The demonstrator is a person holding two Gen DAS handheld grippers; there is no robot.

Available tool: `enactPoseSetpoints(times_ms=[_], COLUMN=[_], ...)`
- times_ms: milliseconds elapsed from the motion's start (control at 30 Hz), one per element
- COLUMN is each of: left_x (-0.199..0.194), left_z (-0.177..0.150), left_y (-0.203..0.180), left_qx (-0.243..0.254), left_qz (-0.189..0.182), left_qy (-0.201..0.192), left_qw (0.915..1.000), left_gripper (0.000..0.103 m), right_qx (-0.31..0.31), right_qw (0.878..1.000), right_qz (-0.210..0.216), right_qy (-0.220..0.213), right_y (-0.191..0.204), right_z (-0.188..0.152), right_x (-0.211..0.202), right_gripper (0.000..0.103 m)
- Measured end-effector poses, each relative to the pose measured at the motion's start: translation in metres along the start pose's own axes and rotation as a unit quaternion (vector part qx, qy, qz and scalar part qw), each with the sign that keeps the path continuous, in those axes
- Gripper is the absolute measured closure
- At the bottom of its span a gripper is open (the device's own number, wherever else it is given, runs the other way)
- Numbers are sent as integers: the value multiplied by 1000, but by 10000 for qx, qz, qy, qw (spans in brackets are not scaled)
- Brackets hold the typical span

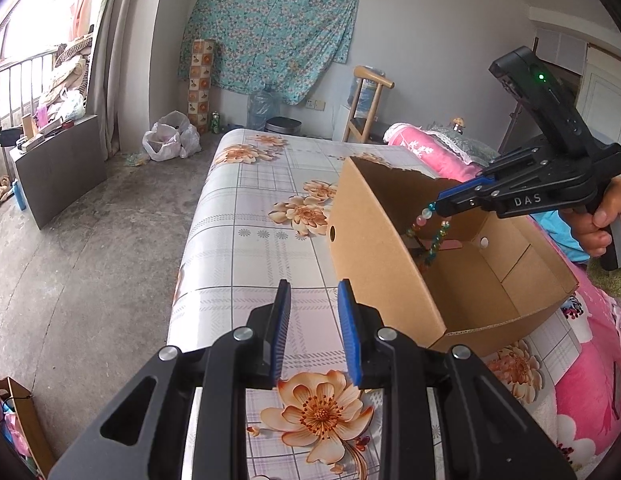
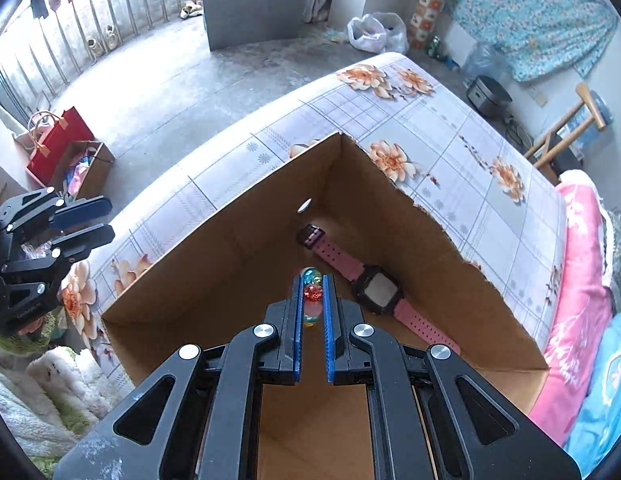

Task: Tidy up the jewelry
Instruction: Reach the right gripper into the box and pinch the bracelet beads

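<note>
Right gripper (image 2: 312,300) is pinching the colourful glass-bead bracelet (image 1: 430,236) above the open brown cardboard box (image 1: 390,248), pink-strapped watch (image 2: 362,280) inside. Left gripper (image 1: 314,332) sits empty, fingers narrowly apart. Probably lift clear slowly so the dangling loop doesn't snag.

Bead bracelet (image 1: 430,232) is dangling into the cardboard box (image 1: 374,248); box wall is hiding its lower loop. Watch (image 2: 374,292) strap is running under the right gripper (image 2: 312,280); its end is unseen.
</note>
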State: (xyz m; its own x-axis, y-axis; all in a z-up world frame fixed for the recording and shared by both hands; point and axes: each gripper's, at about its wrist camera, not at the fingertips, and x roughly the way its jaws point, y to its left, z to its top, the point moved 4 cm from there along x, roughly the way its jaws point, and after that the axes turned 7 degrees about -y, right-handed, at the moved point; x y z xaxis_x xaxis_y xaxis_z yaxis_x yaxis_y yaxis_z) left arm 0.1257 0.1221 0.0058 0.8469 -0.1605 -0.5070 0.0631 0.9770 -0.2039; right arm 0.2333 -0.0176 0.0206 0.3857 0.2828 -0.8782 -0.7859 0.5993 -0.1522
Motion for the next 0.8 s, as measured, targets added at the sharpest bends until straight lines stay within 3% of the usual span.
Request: enactPoseSetpoints(times_ms=[167,533,800], left_x=[-1,-3,-3], left_z=[-2,-2,-2], left_y=[2,9,13], left_qx=[-38,-76,-99], left_qz=[16,99,168], left_qy=[25,50,82], left_qw=[10000,9999,9998], left_gripper=[80,80,80], right_qx=[59,-113,-279], right_qw=[9998,9924,9918], right_qz=[208,1176,959], right_qy=[-7,345,793], right_y=[-7,16,13], right_z=[6,2,-5], right_x=[-2,22,64], right_gripper=[96,96,96])
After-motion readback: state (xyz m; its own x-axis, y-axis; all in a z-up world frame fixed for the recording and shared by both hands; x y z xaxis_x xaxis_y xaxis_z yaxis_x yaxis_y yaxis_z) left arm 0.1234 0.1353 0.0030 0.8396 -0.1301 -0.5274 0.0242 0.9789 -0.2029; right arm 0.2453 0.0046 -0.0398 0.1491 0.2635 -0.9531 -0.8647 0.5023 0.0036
